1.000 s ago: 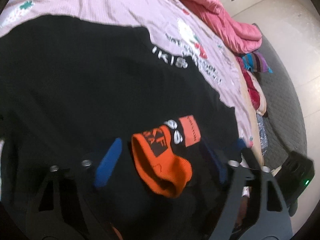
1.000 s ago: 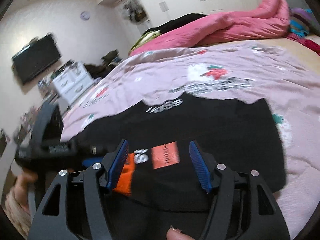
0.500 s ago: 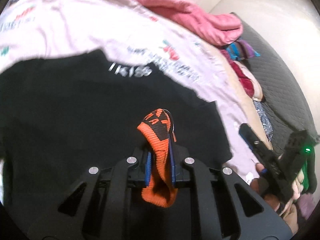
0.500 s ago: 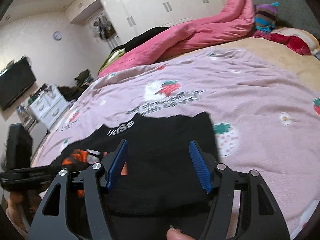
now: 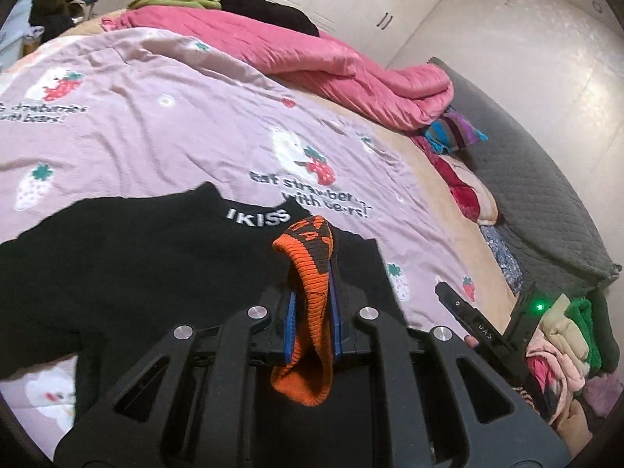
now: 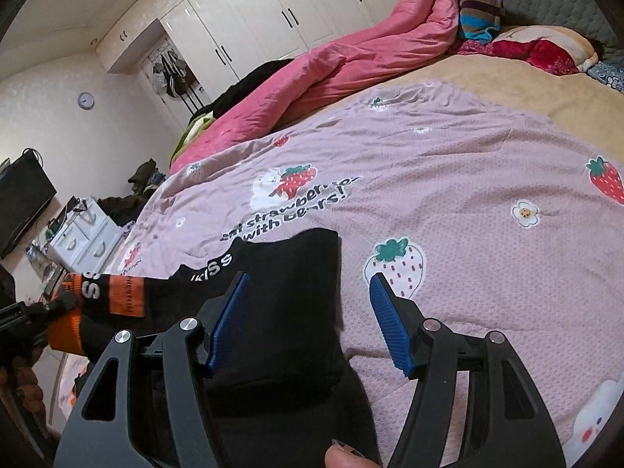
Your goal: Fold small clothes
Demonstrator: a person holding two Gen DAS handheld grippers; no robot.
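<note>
The left gripper [image 5: 312,312] is pressed together on the orange ribbed cuff [image 5: 308,331] of a black knit garment with white "IKISS" lettering at its collar [image 5: 156,273]. The cuff stands pinched between the two blue pads, its upper end with a black pattern poking out ahead of the fingertips and its rounded lower end sagging back toward the gripper's body. The rest of the garment spreads ahead and to the left of this gripper on a pale purple bedspread printed with strawberries and bears [image 5: 156,117].

The right gripper [image 6: 308,319] is spread wide, with nothing between its blue ribbed pads [image 6: 390,327]. Its left finger hovers over the black garment's right edge, while its right finger is over bare bedspread, just short of a printed white strawberry. Off to its left, the orange cuff with an orange label patch beside it is lifted clear of the bed in the other gripper.

Beyond both grippers, a rumpled pink quilt [image 6: 331,66] lies across the far side of the bed, and white wardrobe doors [image 6: 265,19] line the wall behind it.
</note>
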